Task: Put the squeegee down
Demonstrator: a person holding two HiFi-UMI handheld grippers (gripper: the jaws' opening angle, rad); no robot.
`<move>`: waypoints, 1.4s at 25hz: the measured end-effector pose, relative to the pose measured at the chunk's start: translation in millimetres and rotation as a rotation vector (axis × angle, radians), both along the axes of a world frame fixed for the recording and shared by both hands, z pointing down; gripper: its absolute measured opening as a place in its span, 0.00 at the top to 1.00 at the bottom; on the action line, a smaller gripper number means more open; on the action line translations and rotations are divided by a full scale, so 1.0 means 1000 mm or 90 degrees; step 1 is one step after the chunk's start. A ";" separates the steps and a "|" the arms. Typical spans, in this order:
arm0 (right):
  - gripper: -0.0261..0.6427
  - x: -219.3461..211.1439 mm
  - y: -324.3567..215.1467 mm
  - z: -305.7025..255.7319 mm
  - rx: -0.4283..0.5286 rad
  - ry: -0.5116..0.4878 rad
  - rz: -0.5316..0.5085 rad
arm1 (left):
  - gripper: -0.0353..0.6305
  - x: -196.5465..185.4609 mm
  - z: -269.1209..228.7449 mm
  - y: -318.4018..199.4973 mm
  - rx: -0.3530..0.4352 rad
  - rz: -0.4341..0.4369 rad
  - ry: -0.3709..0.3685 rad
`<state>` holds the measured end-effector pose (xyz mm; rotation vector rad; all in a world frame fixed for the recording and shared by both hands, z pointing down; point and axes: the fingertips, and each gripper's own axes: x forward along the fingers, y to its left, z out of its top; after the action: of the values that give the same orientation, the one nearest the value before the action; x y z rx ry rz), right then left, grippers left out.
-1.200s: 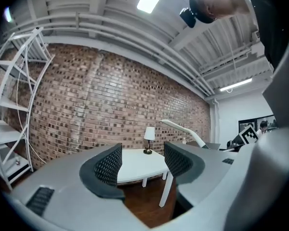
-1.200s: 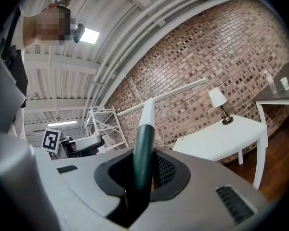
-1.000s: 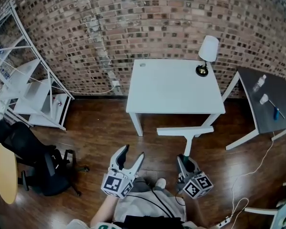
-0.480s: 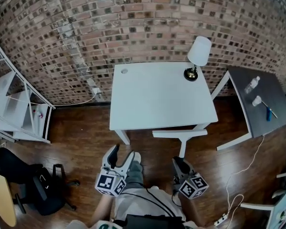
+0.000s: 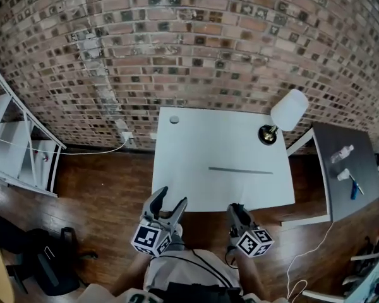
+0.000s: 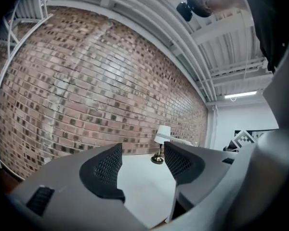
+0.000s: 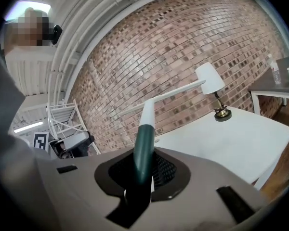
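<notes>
A person stands at the near edge of a white table [image 5: 196, 169] set against a brick wall [image 5: 177, 43], a 2-jaw gripper in each hand. The right gripper [image 7: 143, 172] is pinched tight on the dark green handle of a squeegee [image 7: 144, 138] — the handle rises out of the jaws, turns white farther up and ends in a long pale blade that slants across the wall behind it. In the head view the blade reads as a thin grey line over the right half of the tabletop, in the air rather than lying on the surface. The left gripper [image 6: 143, 163] is spread, with nothing between its mesh-textured pads. Through the gap show the bare tabletop and a table lamp [image 6: 160, 138] with a white shade and brass-coloured base, standing at the table's far right corner. Just beside the table on the right is a dark side table [image 5: 335, 188] carrying a clear bottle [image 5: 342, 153] — a white shelving rack [image 5: 9, 149] stands well apart at the left, on a dark wood floor [image 5: 107, 188].
</notes>
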<state>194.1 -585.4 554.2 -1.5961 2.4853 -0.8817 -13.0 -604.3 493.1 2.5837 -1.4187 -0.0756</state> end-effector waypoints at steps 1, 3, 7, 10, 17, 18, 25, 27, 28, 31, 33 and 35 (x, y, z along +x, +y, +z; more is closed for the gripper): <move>0.84 -0.005 -0.011 0.003 -0.005 0.003 0.000 | 0.54 -0.002 0.002 -0.011 -0.002 0.006 -0.003; 0.84 -0.012 -0.035 0.009 -0.015 0.009 -0.003 | 0.54 -0.001 0.007 -0.036 -0.006 0.021 -0.016; 0.84 -0.014 -0.065 0.030 -0.044 0.031 -0.022 | 0.54 0.007 0.029 -0.064 -0.036 0.038 -0.035; 0.84 -0.011 -0.098 0.047 -0.059 0.024 -0.029 | 0.54 0.003 0.037 -0.084 -0.052 0.030 -0.062; 0.84 0.037 -0.209 0.102 -0.090 0.074 -0.066 | 0.54 0.015 0.046 -0.108 -0.097 -0.039 -0.060; 0.84 0.048 -0.231 0.111 -0.096 0.084 -0.066 | 0.54 0.019 0.044 -0.113 -0.108 -0.042 -0.039; 0.84 0.102 -0.371 0.190 -0.184 0.128 -0.060 | 0.54 0.036 0.050 -0.132 -0.151 -0.062 -0.016; 0.84 0.117 -0.401 0.211 -0.224 0.133 -0.047 | 0.54 0.041 0.058 -0.133 -0.163 -0.060 -0.031; 0.84 0.124 -0.414 0.219 -0.240 0.133 -0.041 | 0.54 0.043 0.062 -0.133 -0.170 -0.061 -0.035; 0.84 0.137 -0.440 0.238 -0.288 0.131 -0.027 | 0.54 0.046 0.072 -0.132 -0.191 -0.075 -0.036; 0.84 0.144 -0.449 0.247 -0.316 0.132 -0.017 | 0.54 0.048 0.075 -0.133 -0.196 -0.075 -0.041; 0.83 0.150 -0.452 0.255 -0.342 0.138 -0.010 | 0.54 0.048 0.075 -0.135 -0.195 -0.074 -0.045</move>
<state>343.7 -1037.0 809.3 -1.9063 2.5406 -1.5597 35.4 -738.9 568.2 2.2769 -1.4737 0.2028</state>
